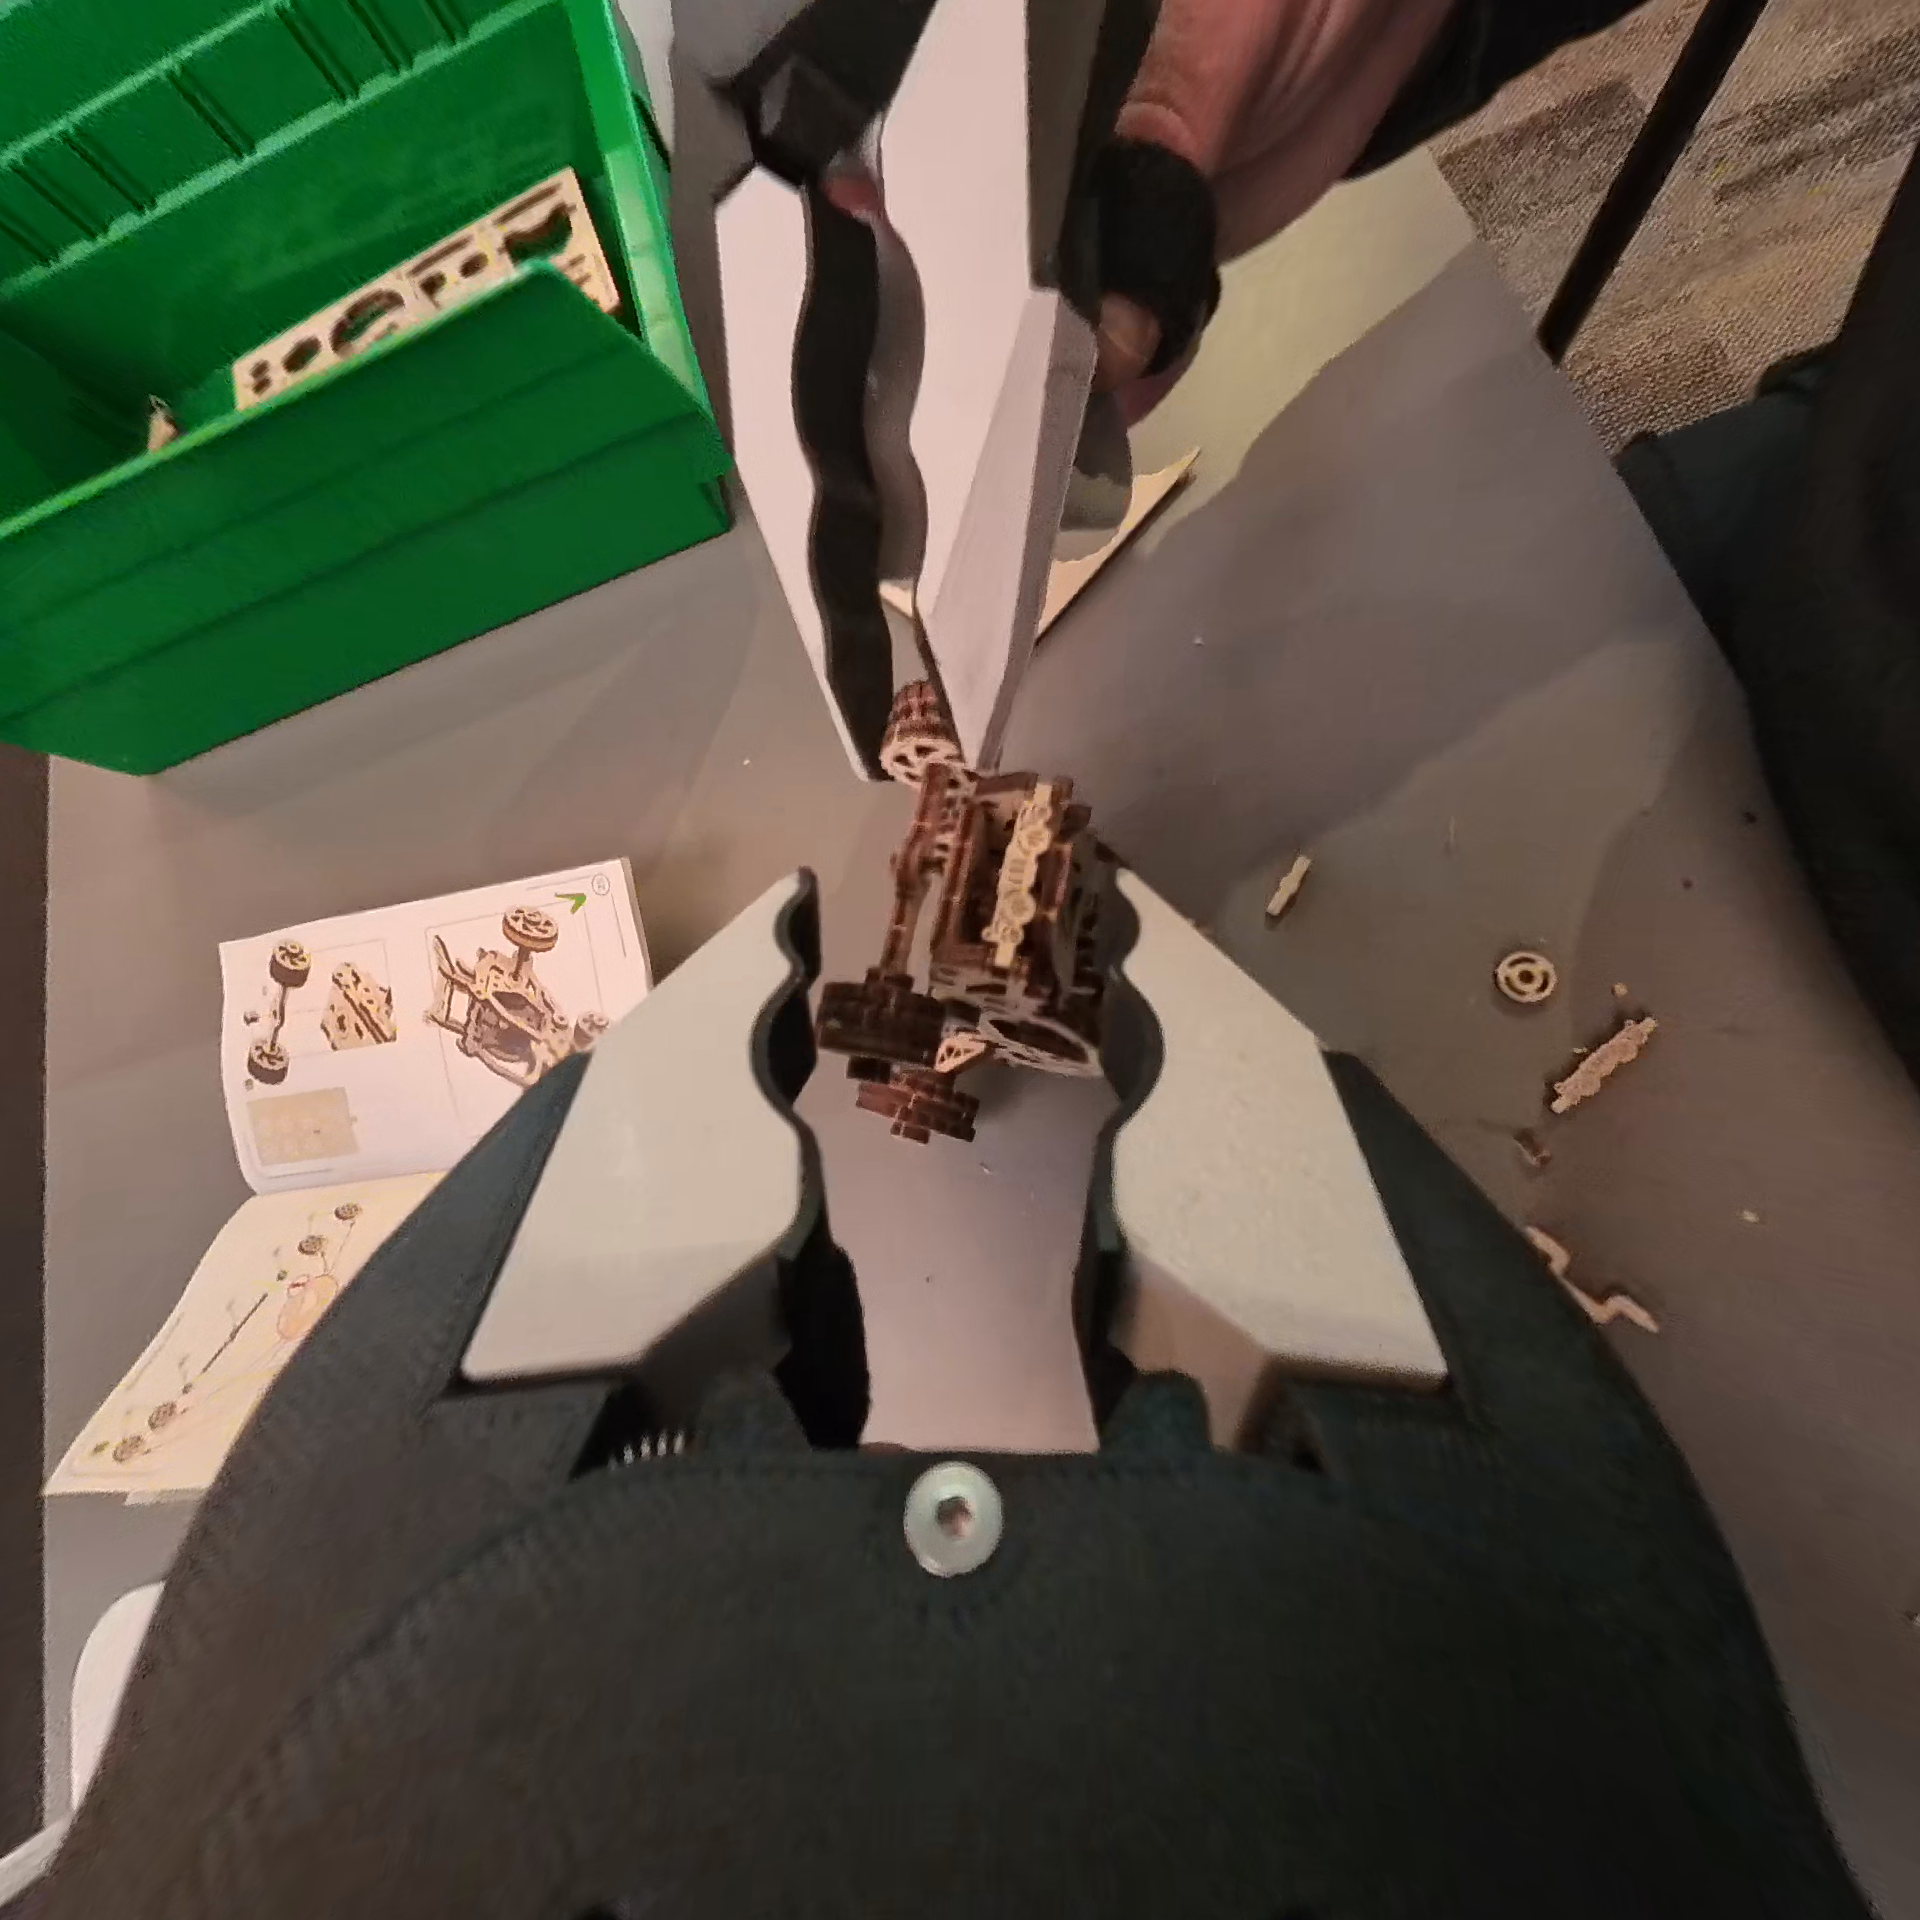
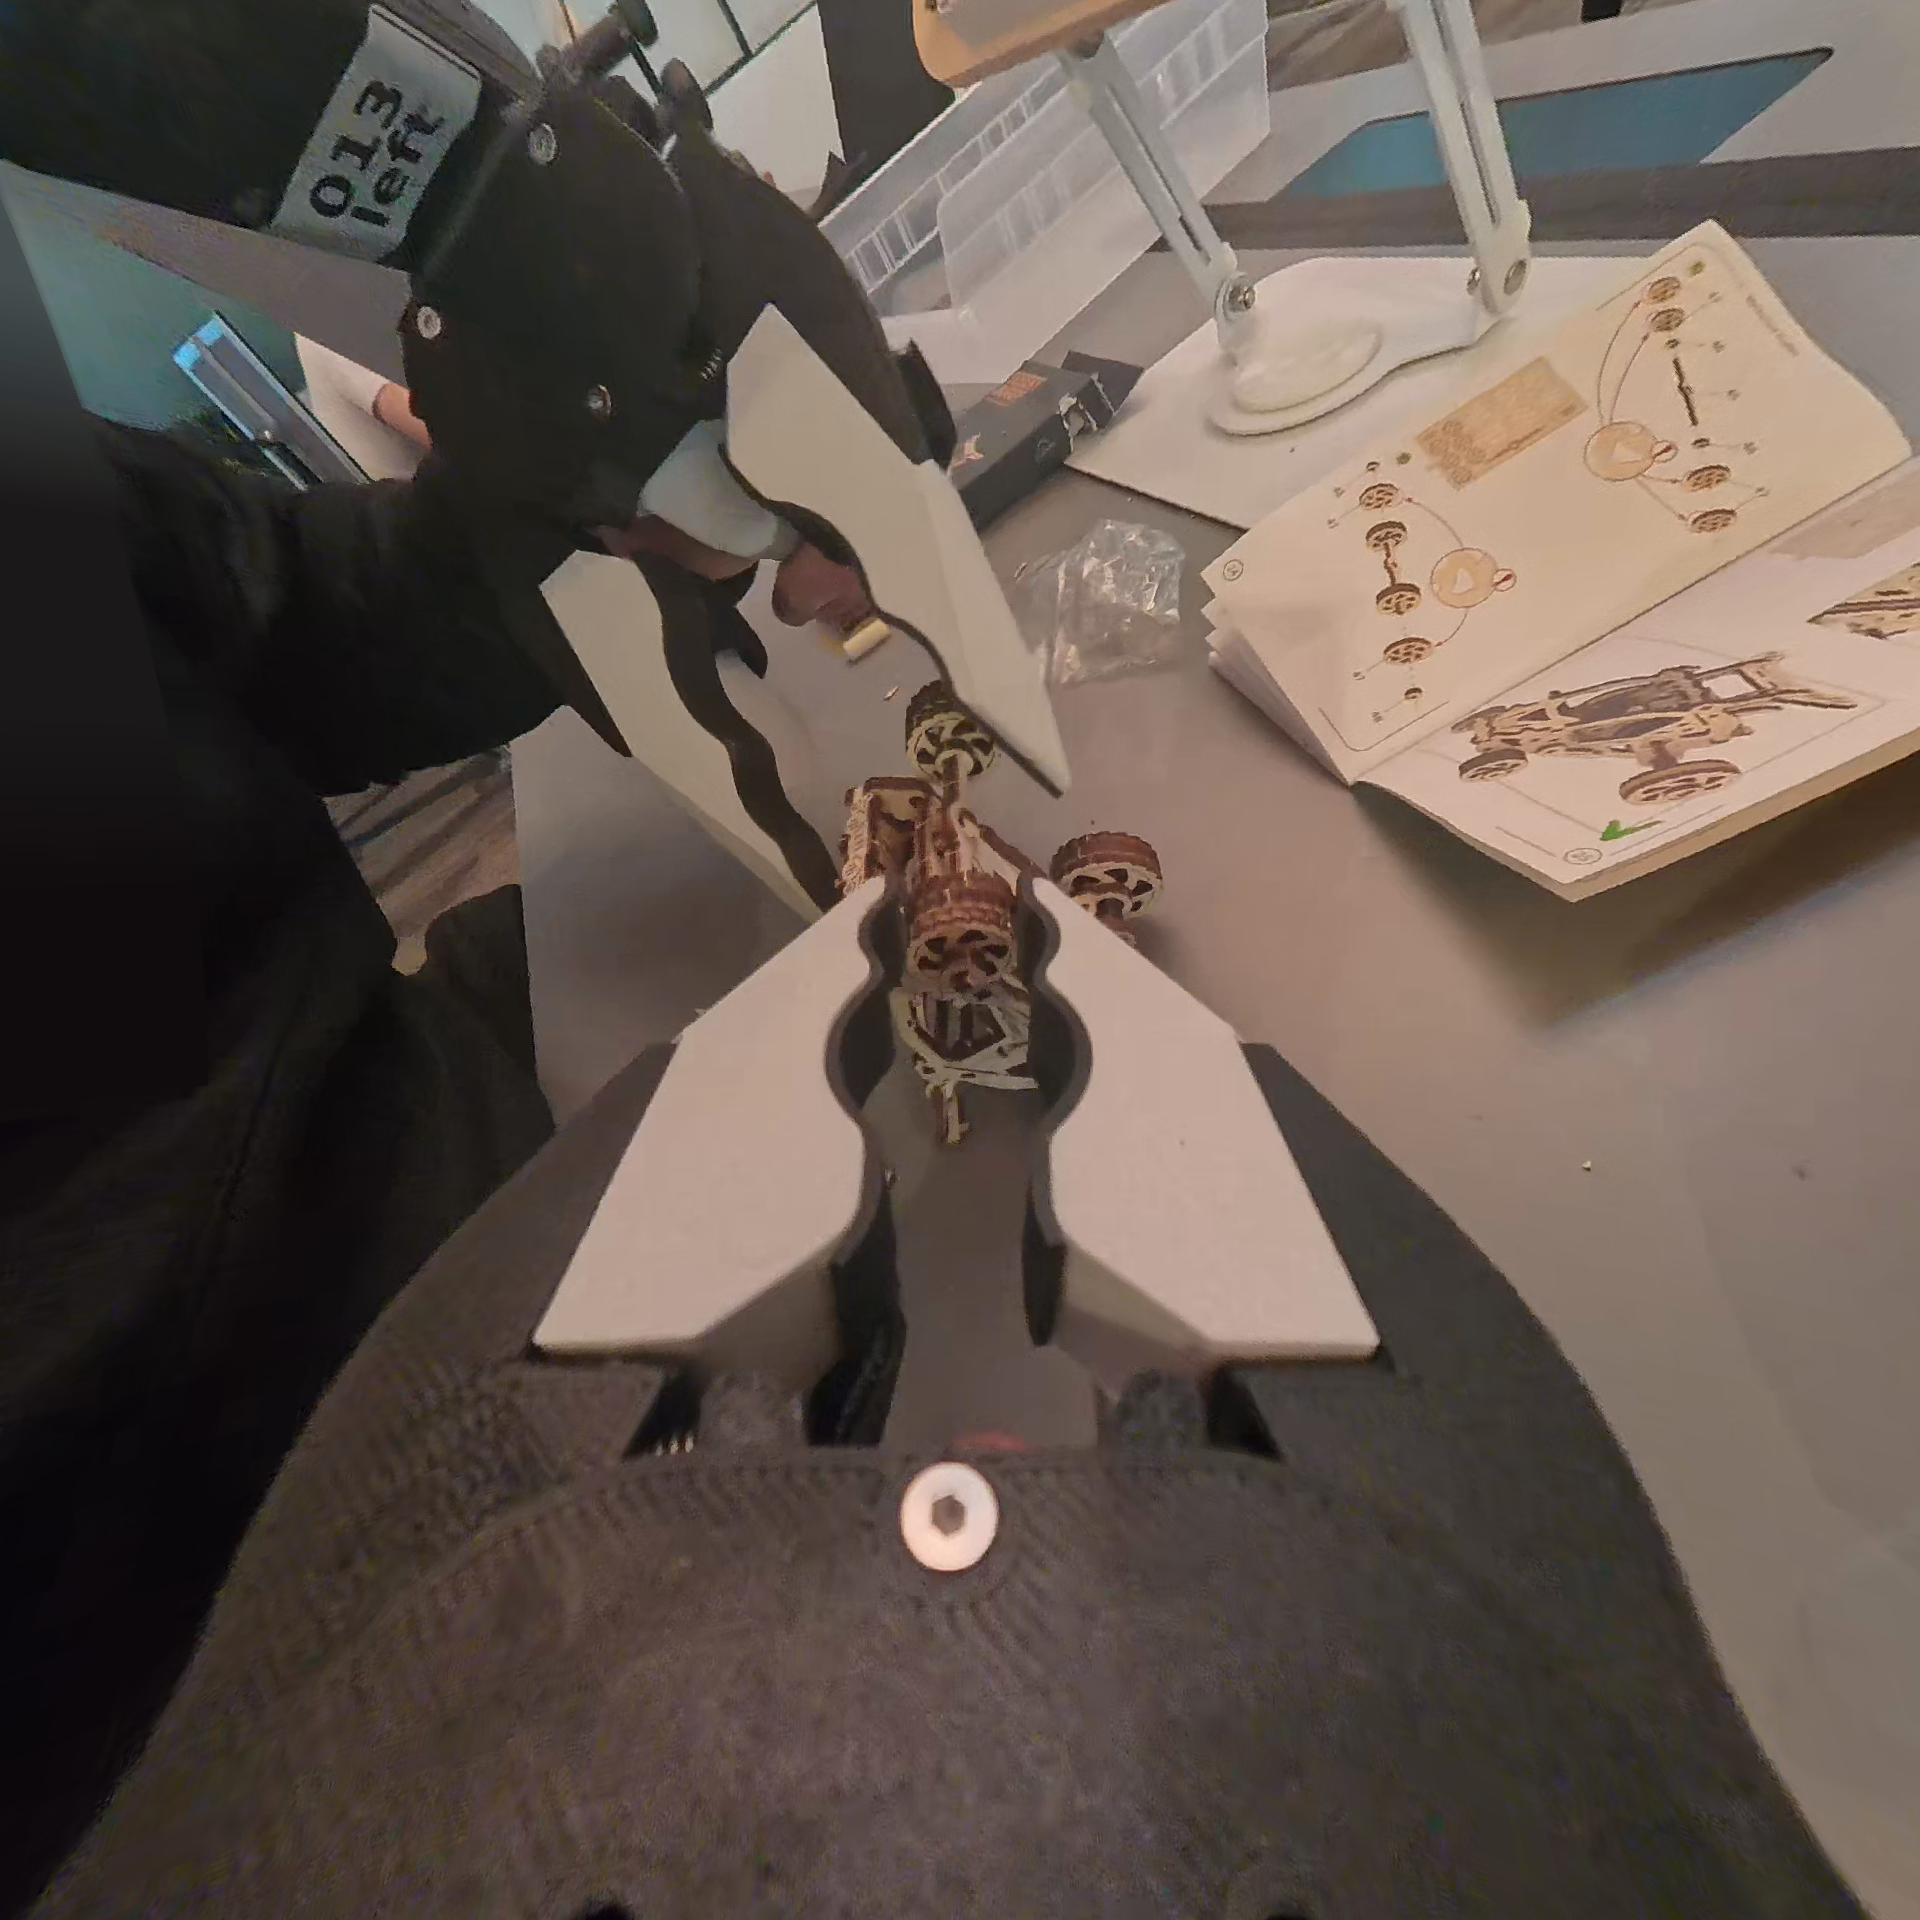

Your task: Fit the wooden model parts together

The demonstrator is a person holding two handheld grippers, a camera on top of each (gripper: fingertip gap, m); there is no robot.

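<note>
Model car [image 1: 987, 935]: your left tool [image 1: 961, 997] braces its body, part-open; your right tool [image 2: 961, 914] pinches a wheel [image 2: 961, 930] for fitting.

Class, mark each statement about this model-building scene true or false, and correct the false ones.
1. The small brown wooden model car is held between the left gripper's jaws. True.
2. The plastic bin beside the work area is red. False: it is green.
3. The open paper instruction booklet lies on the grey table. True.
4. The right gripper holds nothing. False: it is closed around a wooden wheel of the car.
</note>
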